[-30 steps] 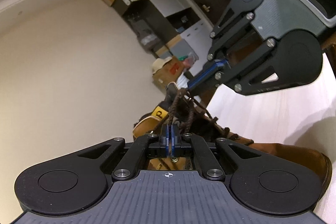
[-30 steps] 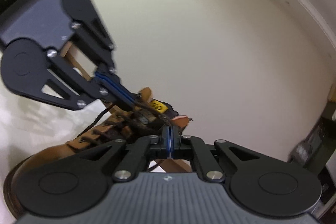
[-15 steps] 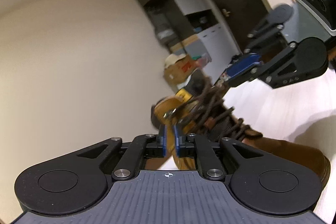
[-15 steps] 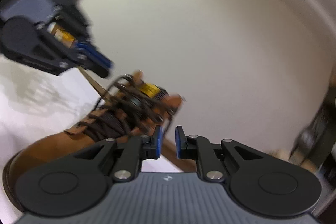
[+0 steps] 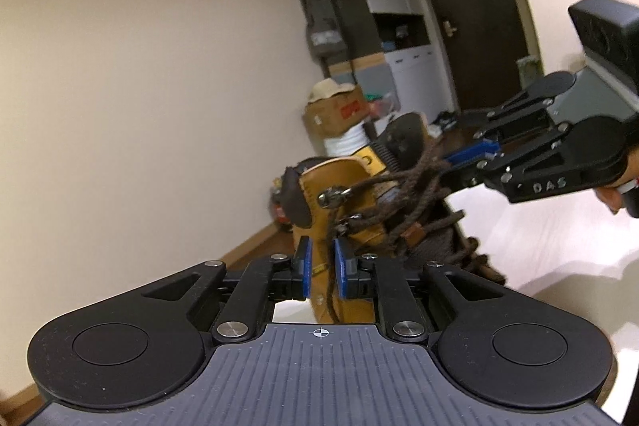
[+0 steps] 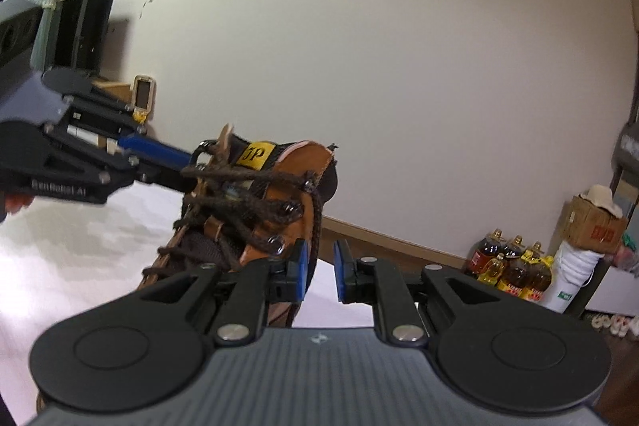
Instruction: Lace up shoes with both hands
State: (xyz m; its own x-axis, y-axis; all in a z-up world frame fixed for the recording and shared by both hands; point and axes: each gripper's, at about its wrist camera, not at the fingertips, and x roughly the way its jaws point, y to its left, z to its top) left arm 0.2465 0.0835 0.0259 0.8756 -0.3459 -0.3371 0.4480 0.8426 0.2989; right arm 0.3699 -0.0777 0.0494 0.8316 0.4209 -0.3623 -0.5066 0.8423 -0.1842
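Right wrist: boot [image 6: 275, 186] on white surface [image 6: 80, 238], oil bottles [image 6: 507, 266] by wall.

Tan boot [image 6: 279, 194] (dark brown laces [image 6: 239, 204])

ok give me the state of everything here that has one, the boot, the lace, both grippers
boot: upright on the white surface, laced up to the top hooks, no bow visible
lace: brown, one end hangs between the left fingers, ungripped
left gripper: open
right gripper: open, a lace end hangs by its fingers
door: closed
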